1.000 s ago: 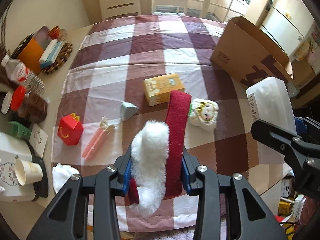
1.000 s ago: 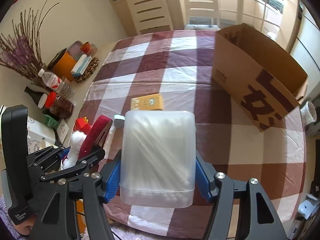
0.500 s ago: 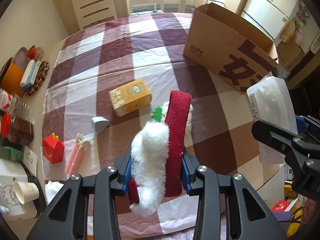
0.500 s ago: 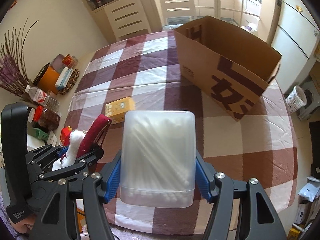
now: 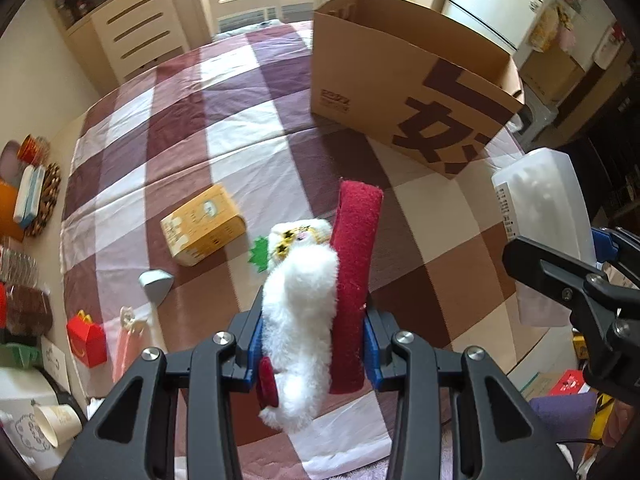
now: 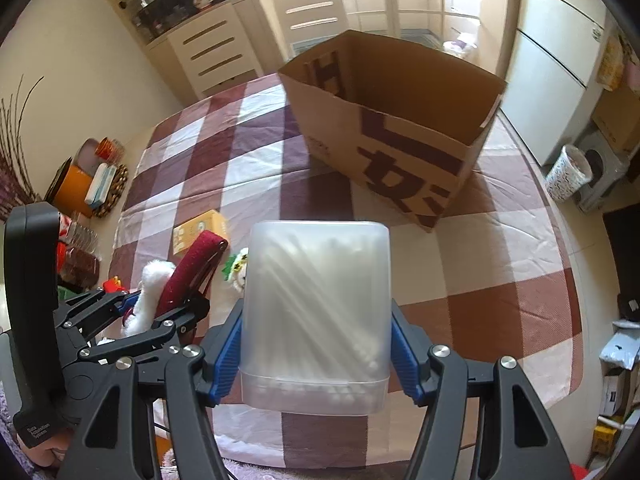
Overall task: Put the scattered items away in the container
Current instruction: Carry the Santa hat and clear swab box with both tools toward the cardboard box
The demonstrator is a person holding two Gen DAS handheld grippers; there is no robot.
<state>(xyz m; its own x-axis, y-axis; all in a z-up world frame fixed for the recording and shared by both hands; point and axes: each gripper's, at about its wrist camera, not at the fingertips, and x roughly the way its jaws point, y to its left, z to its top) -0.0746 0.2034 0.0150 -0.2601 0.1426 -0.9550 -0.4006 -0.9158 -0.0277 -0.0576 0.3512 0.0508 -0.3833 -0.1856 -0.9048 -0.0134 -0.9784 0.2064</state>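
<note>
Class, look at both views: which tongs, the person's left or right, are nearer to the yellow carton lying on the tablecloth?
Left. The left tongs, shut on a red and white plush, hang just right of the yellow carton. The right tongs, gripping a clear plastic box, are farther right.

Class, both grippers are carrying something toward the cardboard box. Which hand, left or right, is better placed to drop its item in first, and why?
Probably the right. Its gripper, shut on the clear plastic tub, faces the cardboard box and its open top almost head-on. The left gripper, holding the red and white plush, sits further from it.
</note>
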